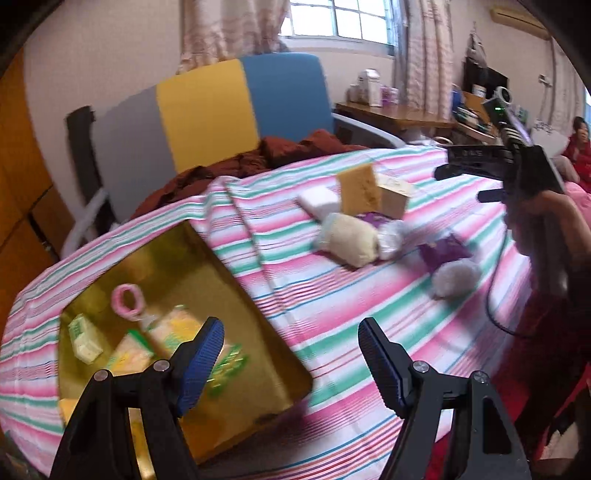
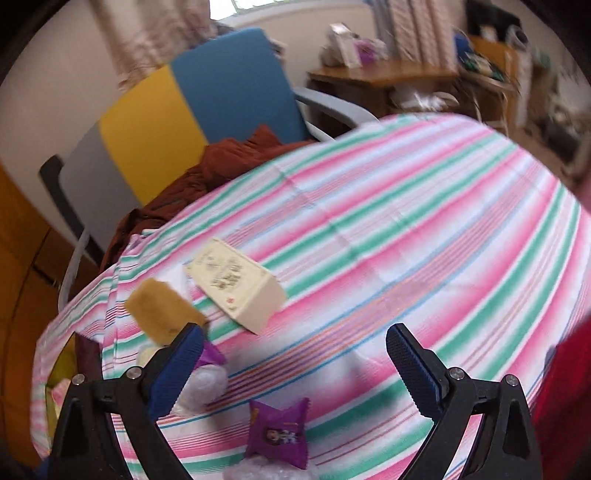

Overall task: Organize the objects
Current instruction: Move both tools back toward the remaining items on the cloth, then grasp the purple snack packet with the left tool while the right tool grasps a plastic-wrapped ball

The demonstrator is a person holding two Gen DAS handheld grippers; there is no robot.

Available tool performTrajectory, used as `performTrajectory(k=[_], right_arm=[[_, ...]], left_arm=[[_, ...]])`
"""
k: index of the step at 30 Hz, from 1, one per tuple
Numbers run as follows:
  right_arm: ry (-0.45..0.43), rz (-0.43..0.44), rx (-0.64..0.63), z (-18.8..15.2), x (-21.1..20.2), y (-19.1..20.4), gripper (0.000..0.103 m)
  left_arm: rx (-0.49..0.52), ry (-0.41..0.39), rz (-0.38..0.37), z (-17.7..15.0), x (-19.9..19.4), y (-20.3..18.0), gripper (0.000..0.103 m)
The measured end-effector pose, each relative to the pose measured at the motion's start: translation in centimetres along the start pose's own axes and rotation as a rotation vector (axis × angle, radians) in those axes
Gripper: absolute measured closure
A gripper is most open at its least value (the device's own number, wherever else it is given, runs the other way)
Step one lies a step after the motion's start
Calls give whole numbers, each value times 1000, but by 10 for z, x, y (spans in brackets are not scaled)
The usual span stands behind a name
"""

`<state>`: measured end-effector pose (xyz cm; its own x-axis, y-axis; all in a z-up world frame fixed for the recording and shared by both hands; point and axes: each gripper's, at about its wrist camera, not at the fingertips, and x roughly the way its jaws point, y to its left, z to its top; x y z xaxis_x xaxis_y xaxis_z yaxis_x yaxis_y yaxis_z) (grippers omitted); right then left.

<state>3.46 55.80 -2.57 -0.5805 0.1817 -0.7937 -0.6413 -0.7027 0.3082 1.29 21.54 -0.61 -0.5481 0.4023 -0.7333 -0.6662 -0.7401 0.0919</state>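
Your left gripper (image 1: 290,363) hangs wide open and empty above the near edge of a counter (image 1: 369,295) draped in pink, green and white stripes. Beneath its left finger sits one gold tray (image 1: 236,295) at the counter's near-left corner, holding one pink ring (image 1: 127,301) and roughly four yellow-and-green packets (image 1: 129,354), blurred by motion.

Toward the counter's middle lies a loose cluster: one tan sponge (image 1: 360,190) standing on edge, one cream box (image 1: 395,194) just beside it, one white block (image 1: 319,199), one pale fluffy bundle (image 1: 351,238), two purple sachets (image 1: 443,251), one clear wrapped piece (image 1: 391,236) and one grey fluffy ball (image 1: 454,278).

Your right gripper (image 2: 295,369) is likewise spread wide and grips nothing, poised over the same cluster: the sponge (image 2: 162,310) and cream box (image 2: 236,288) lie ahead, a purple sachet (image 2: 277,435) nearly between its fingers.

Behind the counter stands a chair with a grey, yellow and blue back (image 1: 207,110), rust-brown cloth (image 1: 258,155) heaped on it. A curtained window (image 1: 340,18) and a cluttered wooden desk (image 1: 391,114) fill the room beyond. A person in red (image 1: 580,147) sits at the far right.
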Motion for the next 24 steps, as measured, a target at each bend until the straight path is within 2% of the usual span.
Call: performTrajectory(k=[5, 8, 11, 17, 21, 24], right_arm=[[73, -10, 31, -2, 13, -8, 3], [99, 13, 0, -6, 18, -3, 3], [120, -1, -31, -9, 21, 3, 3], [50, 7, 79, 2, 7, -19, 3], [-18, 21, 114, 6, -10, -26, 3], [-47, 33, 133, 7, -17, -28, 3]], left_arm=[[-11, 44, -68, 7, 17, -16, 26], [-35, 90, -123, 9, 30, -22, 27], [-26, 136, -154, 11, 44, -31, 30], [-6, 126, -277, 31, 58, -54, 31], [23, 119, -355, 53, 72, -78, 45], [68, 132, -393, 66, 86, -100, 45]])
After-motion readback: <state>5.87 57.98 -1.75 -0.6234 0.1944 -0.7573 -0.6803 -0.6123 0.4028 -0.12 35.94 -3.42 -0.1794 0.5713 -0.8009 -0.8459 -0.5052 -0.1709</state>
